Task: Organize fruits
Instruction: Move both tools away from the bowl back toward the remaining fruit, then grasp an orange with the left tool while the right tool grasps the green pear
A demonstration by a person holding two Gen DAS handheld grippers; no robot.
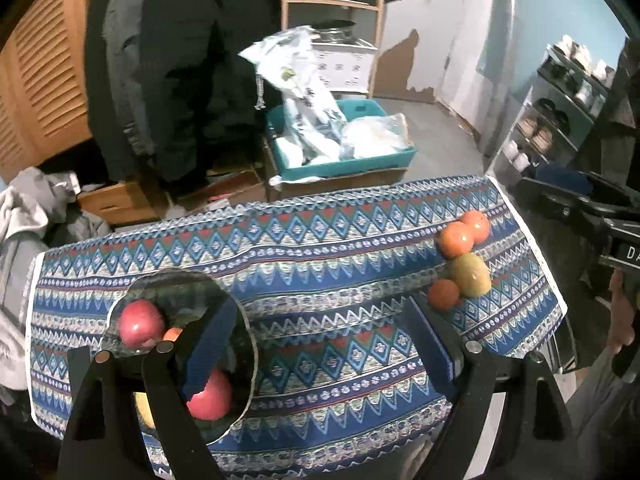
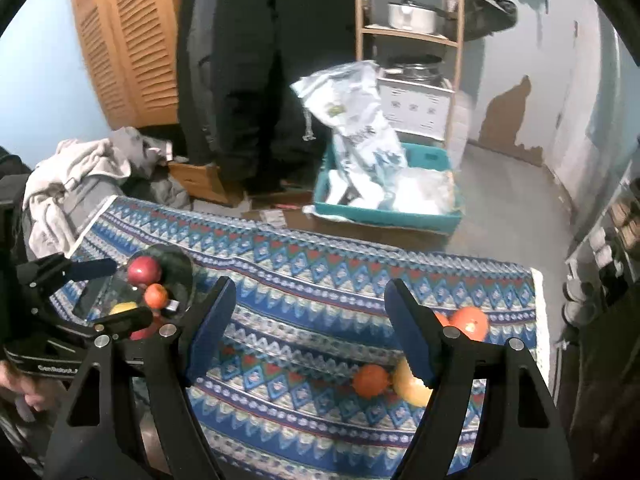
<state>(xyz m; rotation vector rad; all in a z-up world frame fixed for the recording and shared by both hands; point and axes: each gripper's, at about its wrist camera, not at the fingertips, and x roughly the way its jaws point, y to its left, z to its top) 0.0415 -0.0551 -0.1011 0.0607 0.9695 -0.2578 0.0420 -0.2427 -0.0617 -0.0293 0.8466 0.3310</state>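
A glass bowl [image 1: 224, 296] sits at the table's left and holds two red apples [image 1: 141, 323], a small orange and a yellow fruit. Loose on the patterned cloth at the right lie two large oranges [image 1: 456, 239], a yellow-green mango [image 1: 470, 274] and a small orange [image 1: 443, 294]. My left gripper [image 1: 320, 336] is open and empty, its left finger over the bowl. My right gripper [image 2: 310, 320] is open and empty above the cloth; the small orange [image 2: 371, 379], the mango [image 2: 410, 390] and a large orange [image 2: 470, 322] lie by its right finger. The bowl [image 2: 182, 266] shows at the left.
The table carries a blue patterned cloth [image 1: 320, 248]. Behind it on the floor stand a teal crate [image 1: 344, 160] with plastic bags, cardboard boxes, a wooden shelf with pots and hanging dark coats. A pile of clothes [image 2: 80, 176] lies at the left.
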